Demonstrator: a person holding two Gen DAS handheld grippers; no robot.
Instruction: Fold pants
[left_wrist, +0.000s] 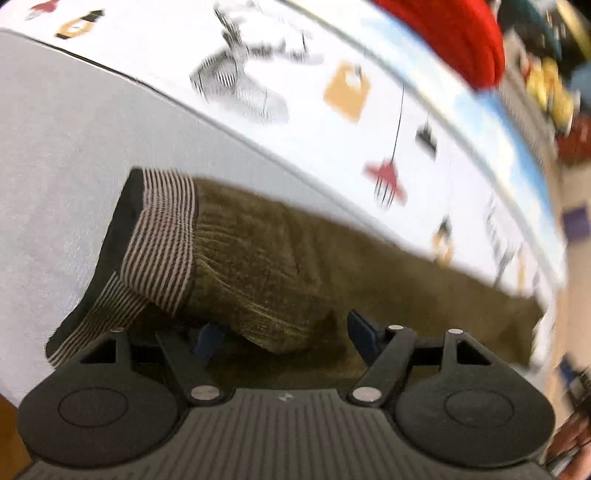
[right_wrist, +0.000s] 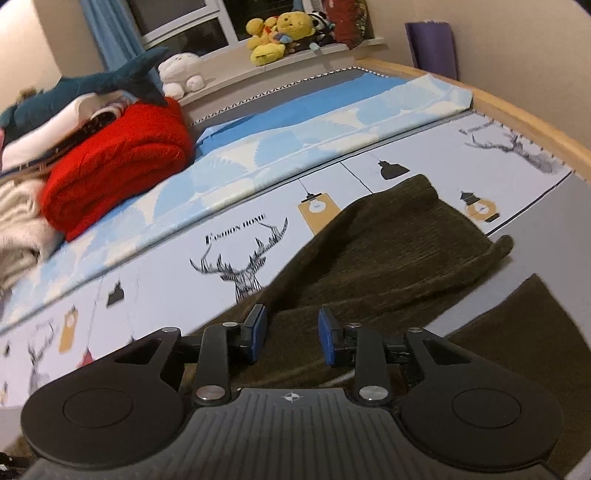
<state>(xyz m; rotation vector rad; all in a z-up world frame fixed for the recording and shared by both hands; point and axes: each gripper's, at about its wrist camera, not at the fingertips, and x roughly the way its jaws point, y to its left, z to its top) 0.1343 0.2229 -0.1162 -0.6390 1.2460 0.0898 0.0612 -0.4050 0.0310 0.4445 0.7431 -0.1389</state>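
Note:
Olive-brown corduroy pants (left_wrist: 280, 254) with a striped waistband (left_wrist: 162, 236) lie on the bed. In the left wrist view the waistband end is bunched up between the fingers of my left gripper (left_wrist: 284, 336), whose jaws stand wide apart around the fabric. In the right wrist view the pants (right_wrist: 399, 243) stretch away to the right, one leg (right_wrist: 517, 332) lying apart at the lower right. My right gripper (right_wrist: 291, 332) is open, its blue pads just above the cloth near the leg's near end.
The bed sheet (right_wrist: 184, 266) is white with deer and lamp prints, then a blue patterned band. A red folded blanket (right_wrist: 118, 173) and piled clothes sit at the left. Stuffed toys (right_wrist: 284, 33) line the window sill. A wooden bed edge (right_wrist: 517, 110) runs at the right.

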